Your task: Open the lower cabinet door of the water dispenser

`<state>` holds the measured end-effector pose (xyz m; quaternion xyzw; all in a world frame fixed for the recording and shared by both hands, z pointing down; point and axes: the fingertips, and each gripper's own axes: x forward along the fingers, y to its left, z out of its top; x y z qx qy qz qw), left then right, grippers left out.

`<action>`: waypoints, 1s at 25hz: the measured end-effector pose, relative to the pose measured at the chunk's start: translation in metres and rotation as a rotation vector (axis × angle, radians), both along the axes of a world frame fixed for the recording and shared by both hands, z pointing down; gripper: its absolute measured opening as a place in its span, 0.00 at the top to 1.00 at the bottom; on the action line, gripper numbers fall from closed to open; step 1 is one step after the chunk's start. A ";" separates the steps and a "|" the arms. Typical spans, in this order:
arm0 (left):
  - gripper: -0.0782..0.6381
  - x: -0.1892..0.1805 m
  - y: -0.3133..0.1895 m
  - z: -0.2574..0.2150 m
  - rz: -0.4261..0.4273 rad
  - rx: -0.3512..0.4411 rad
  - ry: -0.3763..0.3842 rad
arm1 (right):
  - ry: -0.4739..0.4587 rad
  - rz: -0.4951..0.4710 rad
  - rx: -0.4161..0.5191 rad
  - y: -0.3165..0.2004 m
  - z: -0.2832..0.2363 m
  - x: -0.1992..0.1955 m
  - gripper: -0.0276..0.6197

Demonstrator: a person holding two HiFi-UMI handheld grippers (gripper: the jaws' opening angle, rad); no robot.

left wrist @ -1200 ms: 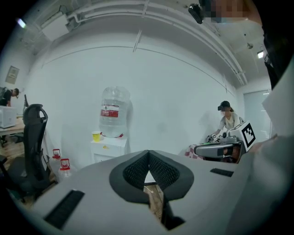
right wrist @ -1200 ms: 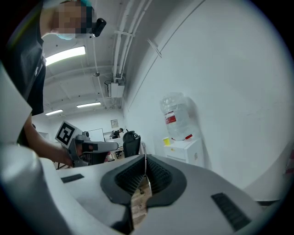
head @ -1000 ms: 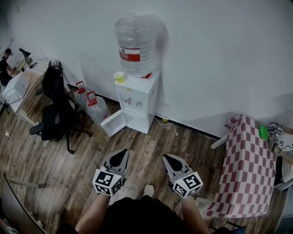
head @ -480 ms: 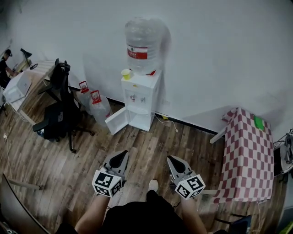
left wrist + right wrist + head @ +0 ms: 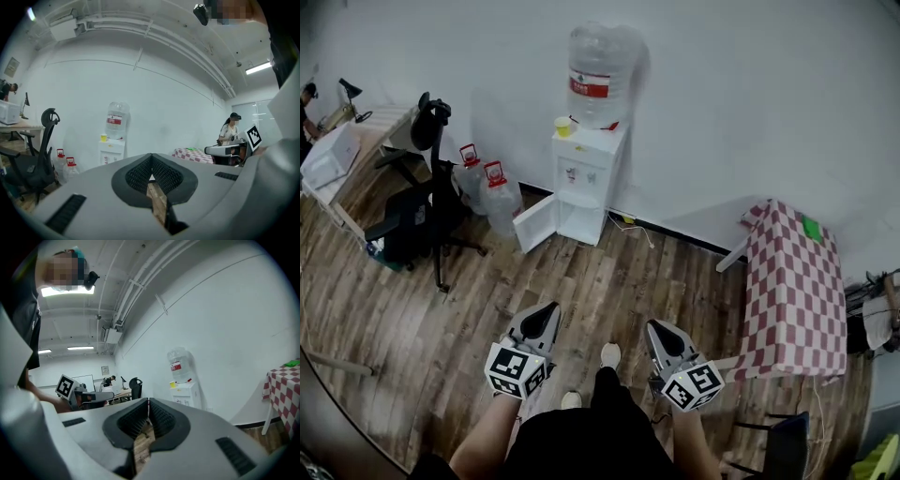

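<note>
Bright, even ceiling-tube light [image 5: 65,290]; both gripper views bend strongly at dark, vignetted edges.

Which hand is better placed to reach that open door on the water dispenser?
Left, slightly: the cabinet door hangs open toward the left gripper's side; the right gripper is farther across. Both stand far off.

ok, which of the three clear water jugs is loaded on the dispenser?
The big red-labelled clear jug atop the white dispenser; the two red-capped jugs stand on the floor.
</note>
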<state>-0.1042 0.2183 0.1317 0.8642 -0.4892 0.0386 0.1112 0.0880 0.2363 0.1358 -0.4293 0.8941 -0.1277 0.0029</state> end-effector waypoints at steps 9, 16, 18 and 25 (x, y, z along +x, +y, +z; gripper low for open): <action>0.87 -0.005 0.043 -0.009 0.012 0.024 -0.005 | -0.012 0.001 0.007 0.043 -0.008 -0.009 0.91; 0.87 -0.003 0.054 -0.017 -0.052 0.036 -0.011 | -0.015 -0.052 0.054 0.040 -0.028 -0.002 0.92; 0.87 0.007 0.059 -0.018 -0.052 0.024 -0.015 | -0.014 -0.067 0.046 0.044 -0.030 0.004 0.92; 0.87 0.039 0.068 -0.025 -0.065 0.014 -0.011 | -0.004 -0.096 0.011 0.056 -0.021 0.025 0.92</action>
